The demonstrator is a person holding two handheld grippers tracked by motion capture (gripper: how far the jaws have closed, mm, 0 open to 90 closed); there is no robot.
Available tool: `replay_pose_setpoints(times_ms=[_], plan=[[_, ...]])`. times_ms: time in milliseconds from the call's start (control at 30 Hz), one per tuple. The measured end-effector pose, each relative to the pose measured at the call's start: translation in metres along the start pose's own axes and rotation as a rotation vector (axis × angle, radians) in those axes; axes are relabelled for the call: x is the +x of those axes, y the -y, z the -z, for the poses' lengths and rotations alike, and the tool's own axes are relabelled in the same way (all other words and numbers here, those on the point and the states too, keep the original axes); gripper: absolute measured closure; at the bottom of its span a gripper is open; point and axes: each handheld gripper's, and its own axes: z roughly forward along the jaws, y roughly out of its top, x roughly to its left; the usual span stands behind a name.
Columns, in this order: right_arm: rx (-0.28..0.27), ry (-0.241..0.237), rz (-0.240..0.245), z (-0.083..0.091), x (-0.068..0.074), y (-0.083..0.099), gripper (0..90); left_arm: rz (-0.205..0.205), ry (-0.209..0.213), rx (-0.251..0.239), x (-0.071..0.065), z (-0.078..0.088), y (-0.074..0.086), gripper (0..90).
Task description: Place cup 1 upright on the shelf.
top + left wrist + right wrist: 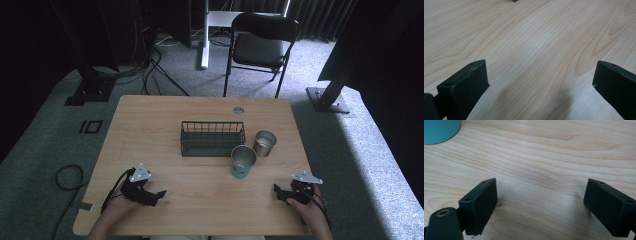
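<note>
The left gripper [161,193] rests low over the near left part of the wooden table [150,115], its jaws spread wide with bare wood grain between them in the left gripper view, holding nothing. The right gripper [276,192] sits at the near right edge, held in the person's hand, its jaws likewise wide apart and empty over bare wood in the right gripper view. Nearest to it, ahead and toward the table's middle, stands a teal cup [243,161], upright with its metal mouth open; its teal side shows at the upper left corner of the right gripper view. Just behind the teal cup stands a smaller metal cup [264,143], also upright. Left of that cup lies a dark wire basket [212,138], near the table's centre. Beyond the table stands a black folding chair [260,45] on grey carpet.
</note>
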Motion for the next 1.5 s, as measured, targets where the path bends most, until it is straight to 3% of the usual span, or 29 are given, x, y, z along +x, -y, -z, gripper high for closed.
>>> replay_pose_setpoints(times_ms=[833,1500], plan=[[0.000,0.000,0.000,0.000,0.000,0.000,11.3,-0.085,0.084,-0.015,-0.023,-0.026,-0.035,0.8],[0.000,0.000,0.000,0.000,0.000,0.000,11.3,-0.140,0.143,-0.056,-0.036,-0.038,-0.064,0.9]])
